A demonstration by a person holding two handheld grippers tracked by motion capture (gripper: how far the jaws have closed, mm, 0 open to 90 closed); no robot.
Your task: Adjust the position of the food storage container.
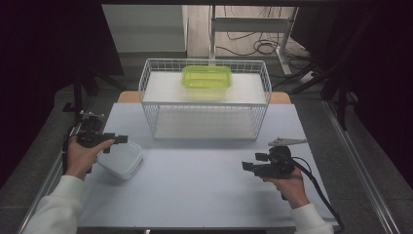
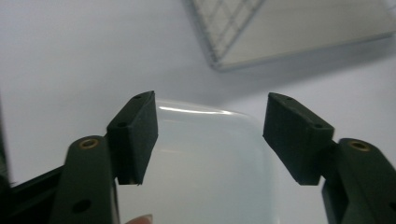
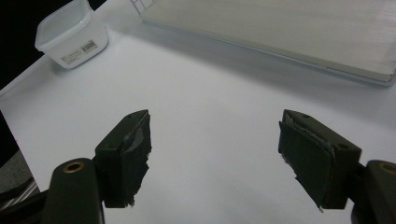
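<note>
At the bottom of the high view two white-sleeved forearms come in. The right hand (image 1: 288, 183), lower right of the frame, holds the right gripper (image 1: 249, 166) over bare tabletop (image 1: 204, 185), pointing toward the left of the frame. In the right gripper view its jaws stand spread wide with nothing between them, only the pale tabletop beneath.

At the lower left of the high view the left hand (image 1: 80, 156) holds the left gripper (image 1: 119, 141) just above a translucent white plastic container (image 1: 122, 160), which sits on the tabletop near its left edge. In the left gripper view the jaws are spread apart, one on either side of the container's rounded rim (image 2: 205, 154); whether they touch it cannot be told. The same container shows at the upper left of the right gripper view (image 3: 70, 35), with a barcode label on its side.

Farther back, at the centre of the high view, a white wire rack (image 1: 204, 97) stands on the tabletop. On its upper shelf lies a lime-green lidded plastic container (image 1: 207, 77), toward the far side.
</note>
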